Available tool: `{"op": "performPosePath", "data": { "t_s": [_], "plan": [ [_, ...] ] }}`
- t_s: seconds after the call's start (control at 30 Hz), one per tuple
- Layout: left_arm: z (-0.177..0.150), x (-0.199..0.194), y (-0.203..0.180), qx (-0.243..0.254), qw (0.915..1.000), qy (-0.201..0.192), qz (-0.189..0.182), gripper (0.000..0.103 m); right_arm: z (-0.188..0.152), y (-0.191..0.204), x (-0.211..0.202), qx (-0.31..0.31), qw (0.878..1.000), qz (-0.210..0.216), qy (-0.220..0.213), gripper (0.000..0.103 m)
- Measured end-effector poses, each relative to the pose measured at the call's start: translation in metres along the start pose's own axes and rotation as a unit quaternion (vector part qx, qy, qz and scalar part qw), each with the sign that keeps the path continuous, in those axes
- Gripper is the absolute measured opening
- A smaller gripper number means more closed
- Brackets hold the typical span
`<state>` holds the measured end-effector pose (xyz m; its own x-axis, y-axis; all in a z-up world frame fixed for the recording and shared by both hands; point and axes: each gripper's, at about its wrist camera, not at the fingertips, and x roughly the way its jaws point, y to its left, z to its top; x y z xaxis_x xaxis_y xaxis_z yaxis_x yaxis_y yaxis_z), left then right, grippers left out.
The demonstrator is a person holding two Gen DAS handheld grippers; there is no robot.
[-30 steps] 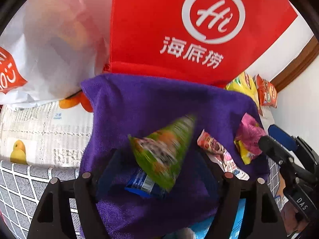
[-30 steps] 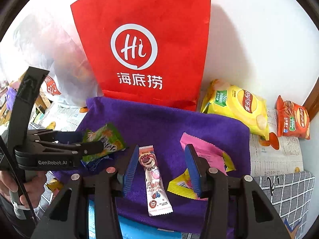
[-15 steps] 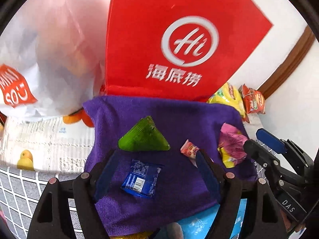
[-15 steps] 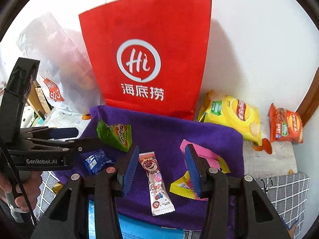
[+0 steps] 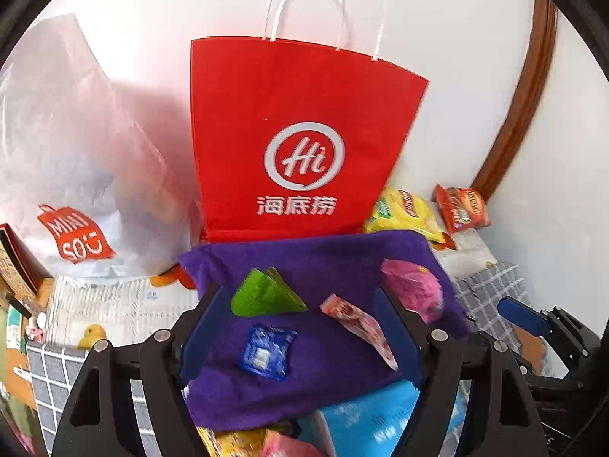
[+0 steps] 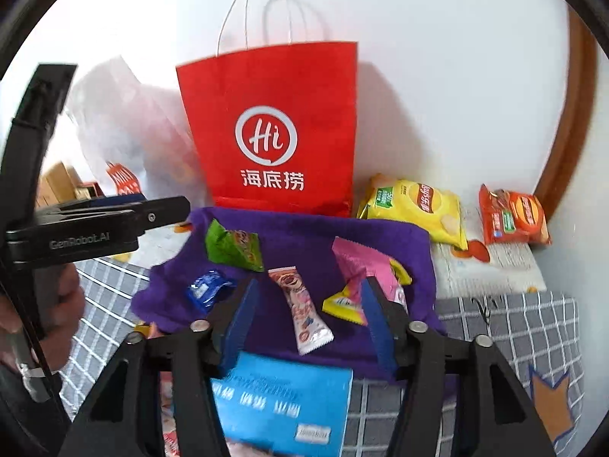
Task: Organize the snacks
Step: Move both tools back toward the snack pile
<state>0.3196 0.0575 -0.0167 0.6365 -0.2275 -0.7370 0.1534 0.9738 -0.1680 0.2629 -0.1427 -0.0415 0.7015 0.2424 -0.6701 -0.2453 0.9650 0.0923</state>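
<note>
A purple cloth (image 5: 331, 255) (image 6: 304, 236) holds a green triangular packet (image 5: 266, 297) (image 6: 234, 245), a small blue packet (image 5: 268, 350) (image 6: 205, 289), a long pink bear bar (image 5: 357, 323) (image 6: 304, 312) and a pink and yellow packet (image 5: 415, 289) (image 6: 365, 270). My left gripper (image 5: 300, 327) is open and empty, raised above the cloth's near side. My right gripper (image 6: 308, 316) is open and empty, above the cloth's front, around the bear bar in view. The left gripper shows from the side in the right wrist view (image 6: 114, 217).
A red paper bag (image 5: 297, 144) (image 6: 274, 125) stands behind the cloth. A white plastic bag (image 5: 76, 175) lies at left. A yellow chip bag (image 6: 415, 205) and an orange packet (image 6: 514, 217) lie at back right. A blue pack (image 6: 281, 400) lies at the front.
The left gripper let go of the green packet, which now lies on the cloth. Both grippers have pulled back and up, away from the cloth.
</note>
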Motion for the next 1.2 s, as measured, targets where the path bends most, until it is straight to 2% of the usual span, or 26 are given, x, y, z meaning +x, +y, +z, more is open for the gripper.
{"op": "performPosePath", "data": {
  "t_s": [0.07,0.13,0.23,0.47,0.67,0.77,0.97,1.13,1.2],
  "plan": [
    [-0.007,-0.015,0.0,-0.004,0.9997,-0.023,-0.007,0.078,-0.007,-0.001,-0.012,0.002,1.0,-0.009,-0.008,0.059],
    [-0.014,-0.028,0.0,0.001,0.9994,-0.034,0.005,0.078,-0.014,-0.001,-0.021,0.002,1.0,-0.012,-0.012,0.059],
    [-0.024,-0.039,0.004,0.002,0.9998,-0.022,0.0,0.078,-0.027,-0.002,-0.03,0.013,1.0,-0.022,-0.01,0.059],
    [-0.056,-0.058,0.024,-0.02,0.9995,0.01,0.021,0.078,-0.076,-0.004,-0.027,0.038,0.998,0.014,0.056,0.059],
    [-0.085,-0.073,0.042,-0.044,0.9985,0.019,0.027,0.078,-0.12,0.006,-0.016,0.048,0.993,0.036,0.101,0.06],
    [-0.098,-0.078,0.048,-0.051,0.9979,0.024,0.032,0.078,-0.137,0.011,-0.007,0.049,0.991,0.04,0.116,0.065],
    [-0.13,-0.073,0.058,-0.048,0.995,0.055,0.068,0.078,-0.16,0.025,0.012,0.041,0.991,0.029,0.125,0.078],
    [-0.151,-0.072,0.071,-0.066,0.993,0.07,0.069,0.078,-0.169,0.034,0.029,0.044,0.988,0.037,0.143,0.079],
    [-0.156,-0.071,0.073,-0.068,0.9926,0.073,0.069,0.078,-0.17,0.039,0.031,0.032,0.99,0.024,0.133,0.08]
  ]
}}
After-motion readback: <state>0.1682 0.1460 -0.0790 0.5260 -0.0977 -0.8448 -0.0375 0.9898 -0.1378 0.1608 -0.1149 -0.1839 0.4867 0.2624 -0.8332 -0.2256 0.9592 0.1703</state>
